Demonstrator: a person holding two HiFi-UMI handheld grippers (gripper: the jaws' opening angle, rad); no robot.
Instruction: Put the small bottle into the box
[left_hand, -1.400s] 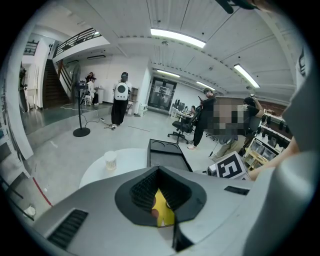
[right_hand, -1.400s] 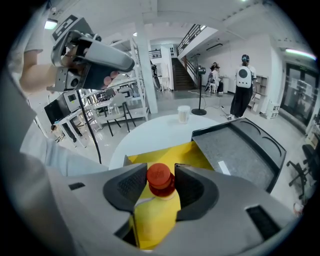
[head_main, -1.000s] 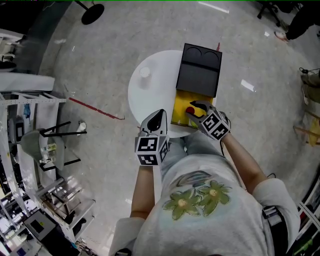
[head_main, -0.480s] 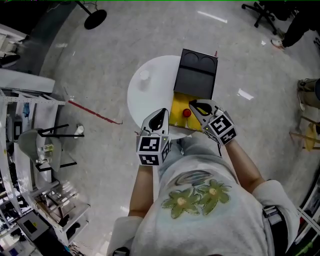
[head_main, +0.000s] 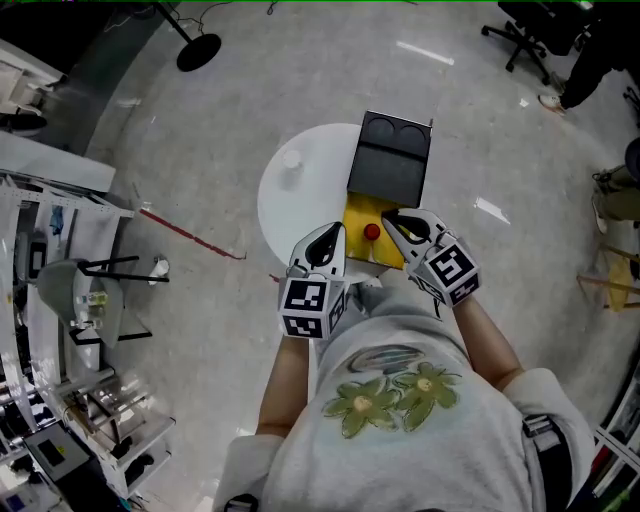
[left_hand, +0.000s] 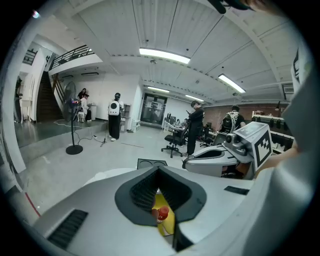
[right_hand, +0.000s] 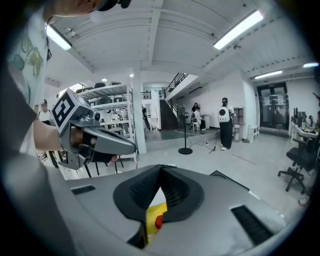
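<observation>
The small bottle (head_main: 372, 232), red-capped, lies inside the box (head_main: 356, 216) on its yellow lining; the black lid (head_main: 391, 160) stands swung open behind it. My left gripper (head_main: 326, 241) hovers over the table's near edge, left of the box, jaws together and empty. My right gripper (head_main: 394, 221) is raised just right of the bottle, shut on nothing. In the left gripper view the bottle (left_hand: 161, 214) shows below the closed left gripper (left_hand: 159, 171). In the right gripper view the cap (right_hand: 158, 222) and yellow lining show under the shut right gripper (right_hand: 160, 171).
The box sits on a round white table (head_main: 300, 205) that also carries a small white cup (head_main: 291, 160). Metal shelving (head_main: 60, 300) fills the left side. A stand's round base (head_main: 200, 50) and an office chair (head_main: 530, 30) are on the floor beyond. Several people stand in the background.
My right gripper, open at the bottle a second ago, has shut empty and lifted away toward me. The bottle stays in the box. The left gripper has risen slightly.
</observation>
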